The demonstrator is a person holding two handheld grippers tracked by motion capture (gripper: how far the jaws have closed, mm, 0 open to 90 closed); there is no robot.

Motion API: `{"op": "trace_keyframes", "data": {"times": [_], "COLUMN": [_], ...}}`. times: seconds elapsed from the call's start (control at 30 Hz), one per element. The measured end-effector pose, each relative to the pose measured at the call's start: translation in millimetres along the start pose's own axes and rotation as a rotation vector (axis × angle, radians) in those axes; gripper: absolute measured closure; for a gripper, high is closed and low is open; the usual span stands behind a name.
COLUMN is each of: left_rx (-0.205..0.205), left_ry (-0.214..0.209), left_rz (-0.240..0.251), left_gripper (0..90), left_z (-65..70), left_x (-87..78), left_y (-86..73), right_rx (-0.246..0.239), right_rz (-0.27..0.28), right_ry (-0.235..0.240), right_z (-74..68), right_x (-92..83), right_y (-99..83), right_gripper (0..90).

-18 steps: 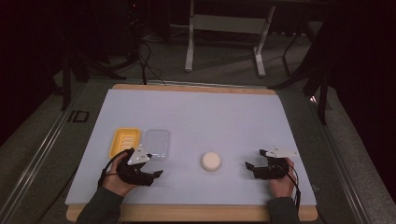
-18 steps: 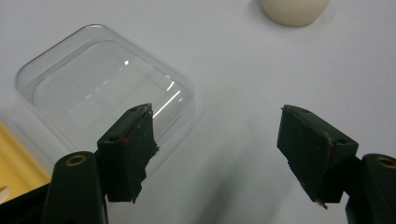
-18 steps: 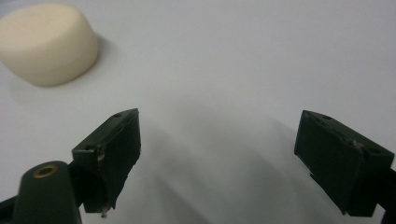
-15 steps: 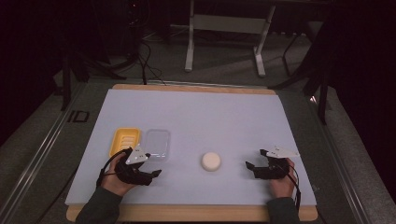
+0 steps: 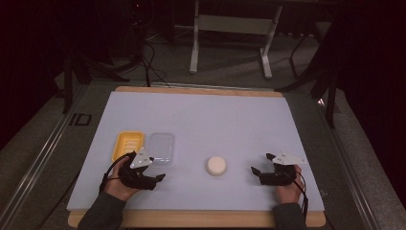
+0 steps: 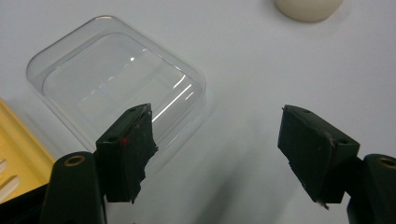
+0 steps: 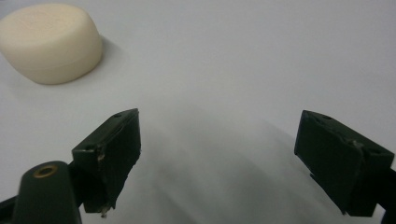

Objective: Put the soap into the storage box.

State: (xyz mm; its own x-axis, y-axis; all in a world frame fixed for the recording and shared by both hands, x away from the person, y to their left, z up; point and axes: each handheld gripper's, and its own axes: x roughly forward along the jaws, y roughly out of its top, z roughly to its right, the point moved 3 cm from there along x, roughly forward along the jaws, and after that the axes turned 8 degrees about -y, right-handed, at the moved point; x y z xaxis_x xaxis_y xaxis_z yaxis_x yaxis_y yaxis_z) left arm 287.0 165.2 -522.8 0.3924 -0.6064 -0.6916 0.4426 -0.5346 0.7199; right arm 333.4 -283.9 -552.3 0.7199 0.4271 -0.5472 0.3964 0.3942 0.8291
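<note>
A big pale blue-white table top (image 5: 201, 124) with a wooden edge is seen from above, and two forearms in dark sleeves come in from the near edge. The left hand (image 5: 119, 184) is laid low on the table near the near-left corner, with the fingers wrapped round the black left gripper (image 5: 158, 178), which is held almost flat and pointed to the right, across the table. Its grey three-cornered plate is turned up on top. In the left gripper view its two black jaws are seen spread apart with only bare table between them, so nothing is held. A clear see-through plastic lid (image 6: 116, 84) with round corners is seen just past the left jaw, lying flat, and it is not touched. A yellow plastic tray (image 5: 127, 145) is placed right beside that lid, on its left side as seen from above. The right hand (image 5: 287, 184) is laid low near the near-right corner, and the black right gripper (image 5: 256, 171) is held flat and pointed left, toward the middle. Its jaws are also spread wide, with nothing between them. A round cream-white bar of soap (image 5: 216, 165) is found on the table between the two grippers, nearer to the right one. It is not touched by either gripper. In the right gripper view it sits ahead and off to the left of the jaws.
</note>
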Motion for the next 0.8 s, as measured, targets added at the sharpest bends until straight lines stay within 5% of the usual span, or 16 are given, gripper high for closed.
{"op": "trace_keyframes", "data": {"times": [0.37, 0.8], "left_rx": [0.014, 0.090], "left_ry": [-0.006, -0.009], "left_rz": [-0.032, -0.108], "left_gripper": [27.3, 27.0], "left_z": [-0.4, 5.0], "left_x": [3.9, 12.9], "left_y": [1.9, 10.5], "right_rx": [-0.013, -0.020], "right_rz": [0.021, 0.032], "right_ry": [0.000, 0.010], "right_z": [-0.8, -1.5], "right_x": [-2.0, -3.0], "right_y": [-0.2, -0.3], "right_gripper": [14.6, 14.5]}}
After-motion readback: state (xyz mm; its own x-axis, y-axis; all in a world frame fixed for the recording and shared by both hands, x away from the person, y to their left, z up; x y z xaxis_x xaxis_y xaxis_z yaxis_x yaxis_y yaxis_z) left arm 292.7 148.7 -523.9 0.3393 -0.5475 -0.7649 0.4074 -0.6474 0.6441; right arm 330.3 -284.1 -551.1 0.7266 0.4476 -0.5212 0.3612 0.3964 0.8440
